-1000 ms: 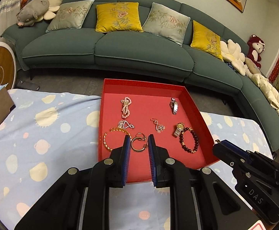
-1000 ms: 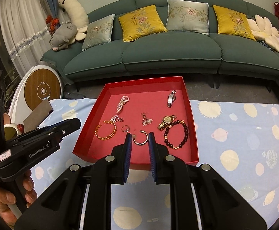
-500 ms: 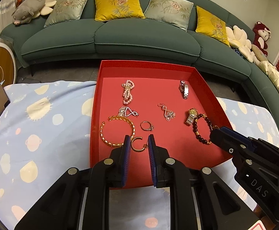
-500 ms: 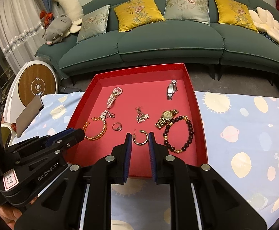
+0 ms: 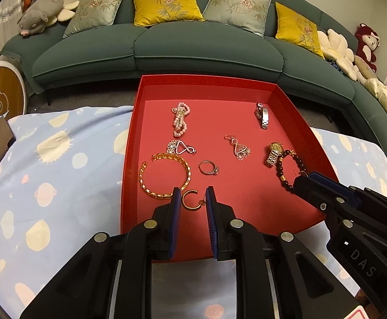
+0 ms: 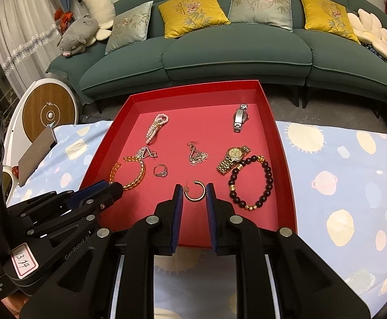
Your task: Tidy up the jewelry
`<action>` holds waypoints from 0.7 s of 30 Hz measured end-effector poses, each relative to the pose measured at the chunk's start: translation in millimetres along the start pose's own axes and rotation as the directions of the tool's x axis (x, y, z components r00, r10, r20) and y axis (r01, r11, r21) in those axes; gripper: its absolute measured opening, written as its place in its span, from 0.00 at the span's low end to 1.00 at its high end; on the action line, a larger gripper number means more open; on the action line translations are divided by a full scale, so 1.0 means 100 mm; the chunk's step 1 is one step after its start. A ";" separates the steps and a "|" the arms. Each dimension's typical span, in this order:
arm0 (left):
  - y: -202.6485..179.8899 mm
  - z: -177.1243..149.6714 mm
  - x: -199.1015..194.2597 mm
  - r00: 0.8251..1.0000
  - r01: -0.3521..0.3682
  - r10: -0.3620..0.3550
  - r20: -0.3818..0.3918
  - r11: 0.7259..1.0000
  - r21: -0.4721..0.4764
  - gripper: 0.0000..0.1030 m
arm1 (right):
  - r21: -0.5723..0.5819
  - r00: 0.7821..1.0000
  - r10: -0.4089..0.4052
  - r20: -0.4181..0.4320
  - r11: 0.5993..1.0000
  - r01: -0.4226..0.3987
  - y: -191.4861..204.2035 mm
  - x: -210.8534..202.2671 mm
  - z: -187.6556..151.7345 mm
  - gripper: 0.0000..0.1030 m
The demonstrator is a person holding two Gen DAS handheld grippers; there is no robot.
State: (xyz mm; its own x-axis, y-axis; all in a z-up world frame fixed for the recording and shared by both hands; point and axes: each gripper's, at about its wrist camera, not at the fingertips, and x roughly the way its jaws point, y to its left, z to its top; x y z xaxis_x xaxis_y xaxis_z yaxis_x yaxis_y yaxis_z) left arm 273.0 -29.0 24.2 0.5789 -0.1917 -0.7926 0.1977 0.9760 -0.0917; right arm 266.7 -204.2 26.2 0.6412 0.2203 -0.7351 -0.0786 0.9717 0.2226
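Lying flat in red tray [image 5: 294, 111]: gold open-hoop earring [image 5: 190, 199], dark-studded edge.

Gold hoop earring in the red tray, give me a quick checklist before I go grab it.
1. Gold hoop earring lying free, apart from other pieces: ok.
2. Left tongs open: ok.
3. Right tongs open: ok.
4. Hoop sits between a pair's tips: cannot tell, both views line it up.
5. Gold bangle clear of left tips: not ok, very close.
6. Red tray flat on cloth: ok.
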 end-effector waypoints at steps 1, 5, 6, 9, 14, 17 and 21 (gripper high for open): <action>0.00 0.00 0.00 1.000 -0.001 0.001 -0.001 1.000 0.001 0.17 | -0.001 1.000 -0.002 0.001 1.000 0.002 0.00 0.00 0.00 0.17; 0.00 0.00 0.00 1.000 0.002 -0.002 -0.003 1.000 -0.003 0.17 | -0.002 1.000 -0.003 0.007 1.000 0.003 0.02 -0.01 0.00 0.17; 0.00 0.01 0.00 1.000 0.000 0.000 -0.004 1.000 -0.005 0.17 | -0.002 1.000 -0.001 0.009 1.000 0.001 0.03 -0.02 0.00 0.17; 0.04 0.02 -0.02 1.000 0.004 -0.004 -0.003 1.000 -0.026 0.19 | 0.001 1.000 -0.001 0.021 1.000 0.001 0.02 -0.06 0.02 0.17; 0.17 0.09 -0.17 0.999 0.005 -0.001 0.037 0.995 -0.098 0.42 | 0.020 0.999 -0.005 0.051 1.000 0.004 -0.03 -0.20 0.06 0.18; 0.23 0.10 -0.25 0.999 0.022 -0.016 0.046 0.991 -0.135 0.49 | 0.030 0.997 -0.019 0.068 0.999 0.017 -0.06 -0.29 0.06 0.31; 0.17 0.00 -0.22 1.000 0.003 0.000 0.024 0.995 -0.098 0.49 | 0.024 0.999 -0.038 0.020 0.999 0.037 -0.13 -0.20 -0.03 0.34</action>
State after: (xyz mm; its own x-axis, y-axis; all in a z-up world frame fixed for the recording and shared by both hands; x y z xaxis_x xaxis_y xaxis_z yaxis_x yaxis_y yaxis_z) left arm 263.5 -7.8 40.4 0.5973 -0.1943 -0.7781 0.1209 0.9809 -0.1521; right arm 252.3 -220.7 36.1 0.6589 0.1816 -0.7299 -0.0361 0.9769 0.2104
